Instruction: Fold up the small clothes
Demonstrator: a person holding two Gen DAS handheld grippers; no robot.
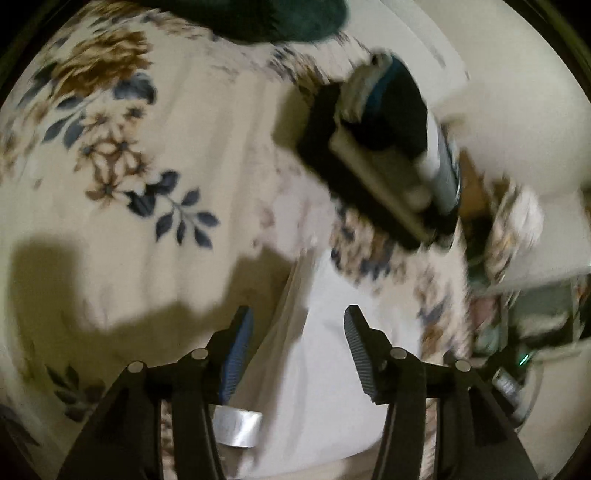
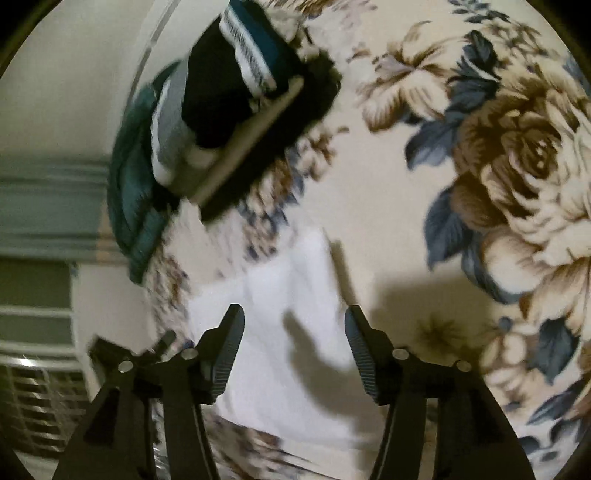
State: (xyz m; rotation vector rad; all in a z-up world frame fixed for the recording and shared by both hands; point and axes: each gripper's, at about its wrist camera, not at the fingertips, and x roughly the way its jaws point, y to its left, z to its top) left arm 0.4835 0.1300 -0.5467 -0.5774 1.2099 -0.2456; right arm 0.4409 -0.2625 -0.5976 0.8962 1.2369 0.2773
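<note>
A small white garment lies flat on a floral blanket just ahead of my left gripper, which is open and empty above it. The same white garment shows in the right wrist view under my right gripper, also open and empty. A stack of folded clothes, dark, teal and white-striped, sits beyond the garment; it also shows in the left wrist view. Both views are motion-blurred.
A dark green cloth lies at the far edge of the blanket. The blanket's edge drops off by the stack, with a teal cloth hanging there and a pale wall and slatted furniture beyond.
</note>
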